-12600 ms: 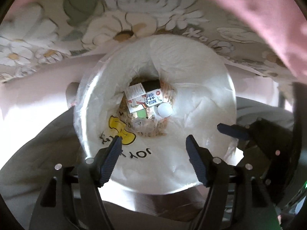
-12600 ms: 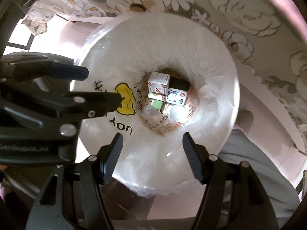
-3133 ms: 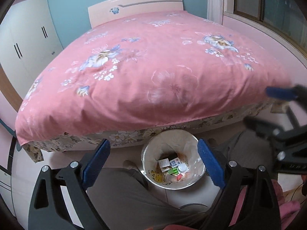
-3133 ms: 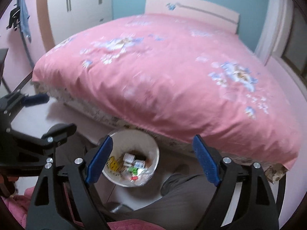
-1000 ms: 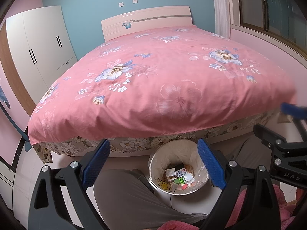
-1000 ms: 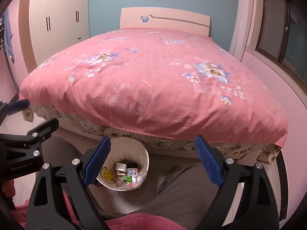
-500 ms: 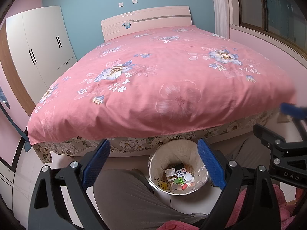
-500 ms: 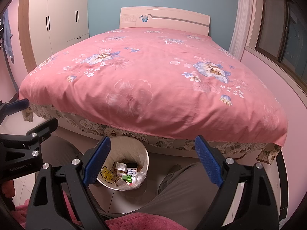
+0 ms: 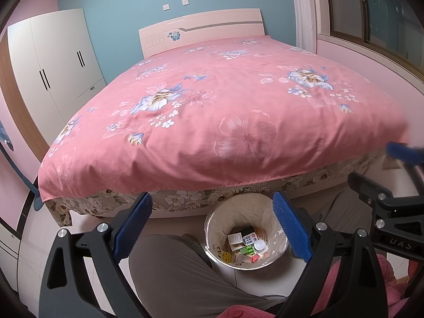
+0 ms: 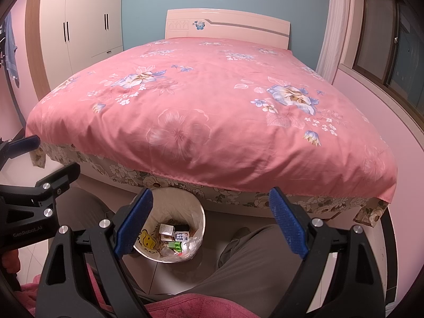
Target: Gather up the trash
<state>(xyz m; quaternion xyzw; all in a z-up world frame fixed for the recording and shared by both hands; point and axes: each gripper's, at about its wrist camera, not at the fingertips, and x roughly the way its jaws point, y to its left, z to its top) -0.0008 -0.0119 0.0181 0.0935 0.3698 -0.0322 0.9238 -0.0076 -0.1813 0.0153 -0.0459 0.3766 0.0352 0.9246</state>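
Right, both tools are up high and looking out across the bedroom, and neither one carries a thing. Left tool (image 9: pixel 212 226) first: its blue-padded fingers (image 9: pixel 133 224) are spread wide apart with nothing between them. Right tool (image 10: pixel 210 224), same story, jaws gaping wide and empty.

Down on the floor at the foot of the bed sits the bin (image 9: pixel 214 218), lined with a clear plastic bag, and it shows up low in both views: at about 5 o'clock from centre in the left wrist view, at about 7 o'clock in the right wrist view (image 10: pixel 200 218). Inside it lies the trash (image 9: pixel 246 242), a heap of small cartons, a white round cap, something green and something pink, all packed together at the bottom; in the right wrist view the same heap (image 10: pixel 175 237) sits beside a yellow cartoon figure printed on the bin's inner wall.

The bin stands just beside the person's leg in grey trousers (image 9: pixel 180 267), close under the edge of the bed (image 9: pixel 238 111), whose pink floral cover hangs over a flowered valance. At 9 o'clock in the left view stands a white wardrobe (image 9: pixel 53 71). Over at 3 o'clock in that view the right tool pokes in; the left tool does likewise at 9 o'clock in the right view
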